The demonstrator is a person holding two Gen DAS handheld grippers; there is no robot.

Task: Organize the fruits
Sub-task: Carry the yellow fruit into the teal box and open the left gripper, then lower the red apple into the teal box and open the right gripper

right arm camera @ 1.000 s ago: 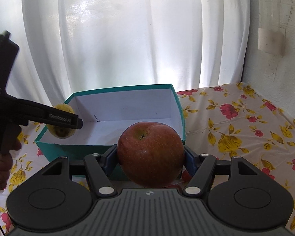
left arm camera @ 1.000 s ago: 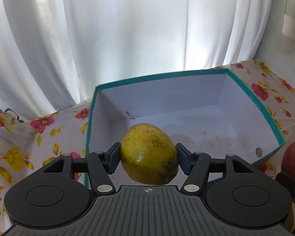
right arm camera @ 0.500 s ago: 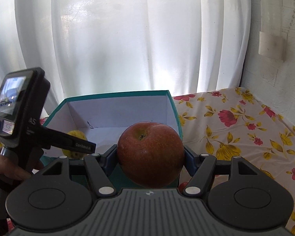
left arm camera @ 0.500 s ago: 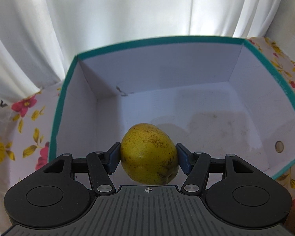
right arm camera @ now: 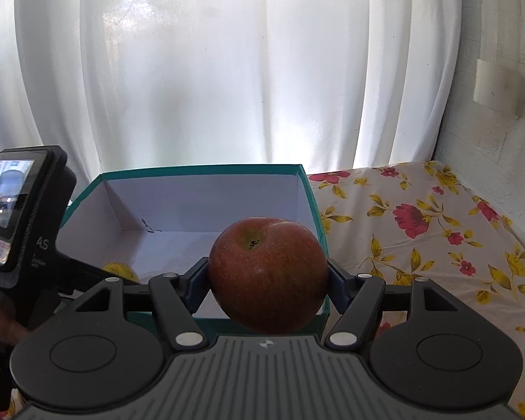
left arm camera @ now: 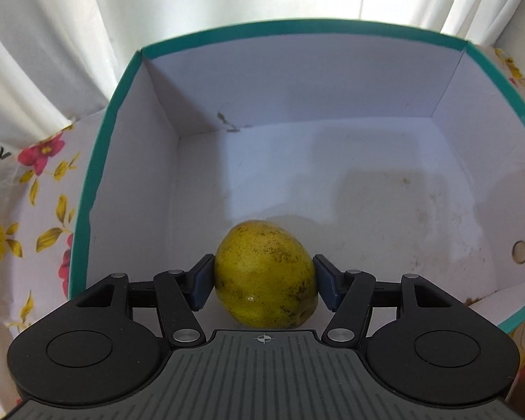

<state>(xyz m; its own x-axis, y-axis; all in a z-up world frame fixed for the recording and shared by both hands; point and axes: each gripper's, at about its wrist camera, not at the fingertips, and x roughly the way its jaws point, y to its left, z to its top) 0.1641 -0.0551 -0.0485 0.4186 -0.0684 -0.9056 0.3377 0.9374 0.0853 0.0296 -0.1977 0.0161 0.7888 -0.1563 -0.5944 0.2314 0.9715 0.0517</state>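
left gripper (left arm camera: 264, 280): clamped on yellow speckled fruit (left arm camera: 265, 274), low centre frame, inside teal box (left arm camera: 297, 31)
right gripper (right arm camera: 267, 276): clamped on red apple (right arm camera: 267, 273), centre frame, before box's near wall
floral cloth (right arm camera: 437, 238): right

Black two-finger gripper (left arm camera: 264, 281) showing blue pads (left arm camera: 201, 281), silver pivot screws (left arm camera: 184, 334), ribbed grey housing (left arm camera: 262, 378), crosshair mark (left arm camera: 264, 338).
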